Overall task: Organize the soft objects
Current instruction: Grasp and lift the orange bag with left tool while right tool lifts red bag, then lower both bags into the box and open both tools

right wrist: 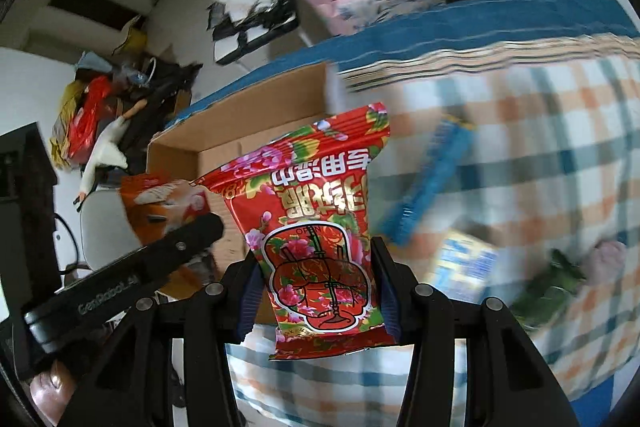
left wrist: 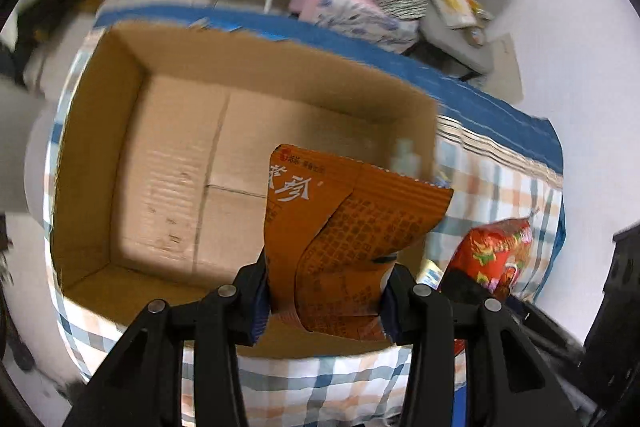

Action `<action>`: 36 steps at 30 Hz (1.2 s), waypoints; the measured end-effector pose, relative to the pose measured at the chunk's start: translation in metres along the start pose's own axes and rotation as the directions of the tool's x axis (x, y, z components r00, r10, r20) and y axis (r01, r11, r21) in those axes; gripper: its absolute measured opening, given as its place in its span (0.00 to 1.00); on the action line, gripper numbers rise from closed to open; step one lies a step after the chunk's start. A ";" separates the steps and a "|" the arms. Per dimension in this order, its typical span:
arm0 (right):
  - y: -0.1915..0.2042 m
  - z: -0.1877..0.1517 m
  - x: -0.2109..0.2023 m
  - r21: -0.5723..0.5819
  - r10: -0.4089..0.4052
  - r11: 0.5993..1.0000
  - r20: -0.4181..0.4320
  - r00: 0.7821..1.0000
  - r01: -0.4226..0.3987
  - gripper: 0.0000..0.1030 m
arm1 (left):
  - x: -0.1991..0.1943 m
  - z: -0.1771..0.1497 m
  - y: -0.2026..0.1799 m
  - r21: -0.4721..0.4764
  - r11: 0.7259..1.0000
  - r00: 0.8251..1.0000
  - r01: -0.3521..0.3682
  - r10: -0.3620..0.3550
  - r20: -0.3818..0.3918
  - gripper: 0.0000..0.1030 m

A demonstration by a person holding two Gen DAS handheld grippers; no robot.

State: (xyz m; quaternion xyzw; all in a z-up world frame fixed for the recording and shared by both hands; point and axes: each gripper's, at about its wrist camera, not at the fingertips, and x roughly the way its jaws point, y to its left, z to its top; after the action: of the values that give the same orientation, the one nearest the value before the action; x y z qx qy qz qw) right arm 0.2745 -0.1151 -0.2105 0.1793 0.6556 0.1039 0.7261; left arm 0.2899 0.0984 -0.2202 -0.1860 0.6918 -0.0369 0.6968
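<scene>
My left gripper (left wrist: 324,291) is shut on an orange packet (left wrist: 344,227) and holds it over the near right part of an open cardboard box (left wrist: 132,155), whose floor is bare. My right gripper (right wrist: 318,287) is shut on a red flowered wet-wipe pack (right wrist: 316,227), held above the checked cloth just right of the box (right wrist: 248,111). The red pack also shows in the left wrist view (left wrist: 500,251). The left gripper and the orange packet (right wrist: 160,199) show at the left of the right wrist view.
The box stands on a checked cloth (right wrist: 540,131) with a blue border. A blue packet (right wrist: 428,187), a white-blue pack (right wrist: 464,267), a green item (right wrist: 548,287) and a pink soft thing (right wrist: 608,259) lie on the cloth, blurred. Cluttered chairs stand beyond.
</scene>
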 end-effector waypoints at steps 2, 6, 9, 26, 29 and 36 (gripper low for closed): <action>0.027 0.007 0.021 -0.015 -0.017 1.000 -0.016 1.000 0.017 0.50 | 0.011 0.018 0.021 -0.043 0.999 0.999 0.015 -0.016 -0.033 0.40; 0.053 0.021 0.056 -0.031 -0.077 0.997 -0.026 0.997 0.077 0.50 | 0.032 0.048 0.049 -0.089 0.996 0.996 0.024 -0.031 -0.080 0.40; 0.062 0.042 0.087 -0.037 -0.122 0.992 -0.040 0.992 0.121 0.50 | 0.049 0.063 0.055 -0.109 0.994 0.992 0.034 -0.046 -0.116 0.40; 0.061 0.098 0.141 -0.081 -0.254 0.965 -0.027 0.967 0.251 0.52 | 0.084 0.096 0.040 -0.025 0.999 0.990 -0.024 0.021 -0.142 0.61; 0.061 0.099 0.135 -0.078 -0.257 0.964 -0.022 0.966 0.255 0.58 | 0.076 0.095 0.045 -0.011 0.999 0.992 -0.053 0.052 -0.115 0.79; 0.061 0.086 0.120 -0.111 -0.290 0.952 -0.016 0.957 0.287 0.82 | 0.045 0.076 0.052 0.029 0.991 0.992 -0.129 0.129 -0.008 0.92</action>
State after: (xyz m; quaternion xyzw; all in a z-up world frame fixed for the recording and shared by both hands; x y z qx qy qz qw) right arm 0.3789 -0.0239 -0.2896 0.0407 0.6797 0.0346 0.7316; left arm 0.3549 0.1489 -0.2813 -0.1306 0.7053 -0.0026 0.6967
